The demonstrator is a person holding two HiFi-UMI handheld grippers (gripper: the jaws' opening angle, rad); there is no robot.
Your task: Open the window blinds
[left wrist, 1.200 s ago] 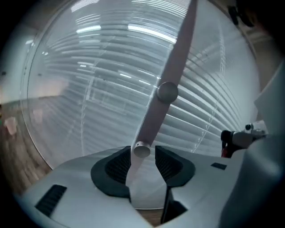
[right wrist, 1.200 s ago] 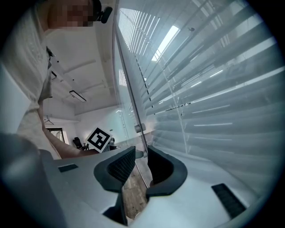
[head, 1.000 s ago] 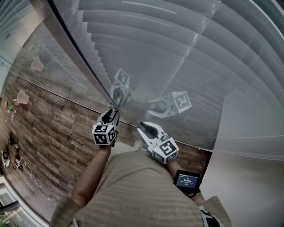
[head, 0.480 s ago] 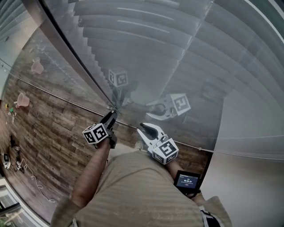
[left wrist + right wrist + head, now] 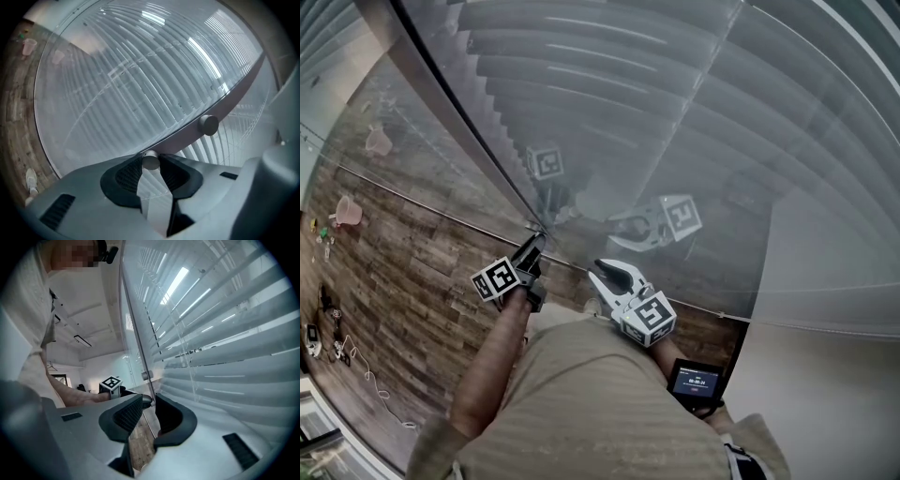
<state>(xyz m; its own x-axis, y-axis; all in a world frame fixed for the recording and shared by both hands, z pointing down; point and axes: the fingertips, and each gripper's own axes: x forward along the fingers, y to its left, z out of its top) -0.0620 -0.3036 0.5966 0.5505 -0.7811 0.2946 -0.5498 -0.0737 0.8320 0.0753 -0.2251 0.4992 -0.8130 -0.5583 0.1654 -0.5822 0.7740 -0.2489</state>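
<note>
Jaws of hand-held gripper (image 5: 150, 165) just closed on round knob (image 5: 150, 160); blinds (image 5: 140, 79) behind

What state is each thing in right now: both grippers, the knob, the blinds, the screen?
left gripper: jaws have just been closing, clamped on the knob.
knob: gripped at the jaw tips.
right gripper: open, empty.
blinds: lowered, slats tilted with gaps between them.
small screen: lit.

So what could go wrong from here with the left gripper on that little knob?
The jaws of the left gripper have just been closing on the knob, but only their tips pinch it, so it may slip out while turning. The tips sit close to the glass and could scrape it. The right gripper, open and empty, is near enough to bump the pane too.
</note>
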